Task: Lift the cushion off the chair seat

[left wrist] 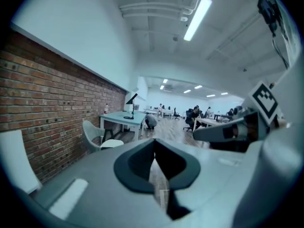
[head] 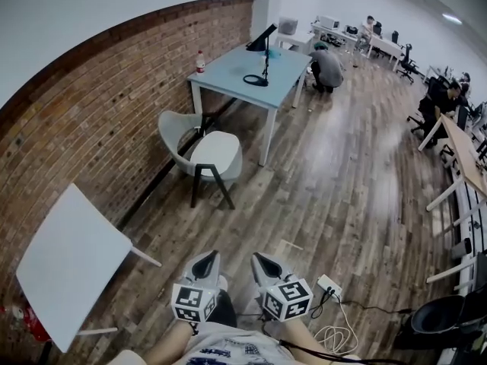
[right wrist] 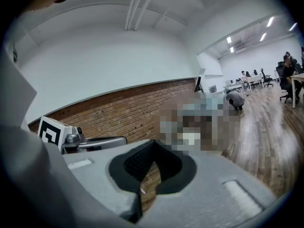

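A pale grey-green shell chair (head: 183,139) stands by the brick wall, next to a light blue table. On its seat lies a white round cushion (head: 217,153). The left gripper view also shows the chair (left wrist: 92,134) and the cushion (left wrist: 112,144), far off. My left gripper (head: 207,258) and right gripper (head: 263,262) are side by side at the bottom of the head view. They are well short of the chair. Both are shut with nothing between the jaws. In the right gripper view a mosaic patch covers the chair area.
A light blue table (head: 251,71) carries a bottle (head: 201,61) and a desk lamp (head: 262,48). A white tabletop (head: 68,261) lies tilted at the lower left. A power strip (head: 329,287) and cables lie on the wooden floor at lower right. People sit and crouch at desks farther back.
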Available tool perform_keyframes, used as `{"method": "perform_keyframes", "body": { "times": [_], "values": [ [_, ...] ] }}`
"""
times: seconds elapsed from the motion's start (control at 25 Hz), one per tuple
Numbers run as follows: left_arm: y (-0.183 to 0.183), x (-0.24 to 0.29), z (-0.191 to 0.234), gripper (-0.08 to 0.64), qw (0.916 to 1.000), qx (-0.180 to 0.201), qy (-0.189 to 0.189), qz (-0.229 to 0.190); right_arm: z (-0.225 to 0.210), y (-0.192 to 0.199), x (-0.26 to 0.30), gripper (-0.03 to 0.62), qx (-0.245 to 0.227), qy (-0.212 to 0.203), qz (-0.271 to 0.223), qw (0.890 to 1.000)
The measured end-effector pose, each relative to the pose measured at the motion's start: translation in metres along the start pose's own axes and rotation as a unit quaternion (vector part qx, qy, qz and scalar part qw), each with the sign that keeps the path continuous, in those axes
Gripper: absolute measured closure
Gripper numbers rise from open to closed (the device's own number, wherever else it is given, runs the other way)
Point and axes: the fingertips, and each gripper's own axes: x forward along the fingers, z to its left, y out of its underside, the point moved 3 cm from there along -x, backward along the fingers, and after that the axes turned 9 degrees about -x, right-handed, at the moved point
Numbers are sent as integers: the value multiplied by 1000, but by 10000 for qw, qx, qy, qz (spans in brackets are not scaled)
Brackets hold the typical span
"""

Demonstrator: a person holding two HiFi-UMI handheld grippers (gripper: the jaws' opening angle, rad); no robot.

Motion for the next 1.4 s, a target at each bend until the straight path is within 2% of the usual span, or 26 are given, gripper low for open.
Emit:
{"method": "perform_keyframes", "body": {
  "times": [0.36, 0.72, 0.92, 1.12, 1.4],
  "values": [
    [-56, 90, 111, 568, 9999, -54, -123, 28, -33, -52, 147, 594, -101, -151, 280, 9994],
    [-91, 167, 192, 568, 9998, -114, -97, 90, -71, -82, 251, 594, -5, -116, 361, 9993],
    [-107, 186, 214, 568, 9999, -75, -130, 15, -88, -95, 279, 594, -87, -53, 275, 9996],
    [-109, 215, 238, 568, 9994, -103, -299, 141, -115, -99, 307, 594, 22, -129, 274, 9995],
    [-113, 299, 257, 568, 9985, -92, -447, 290, -184, -103, 373, 594, 93, -321, 336, 9989]
  ]
}}
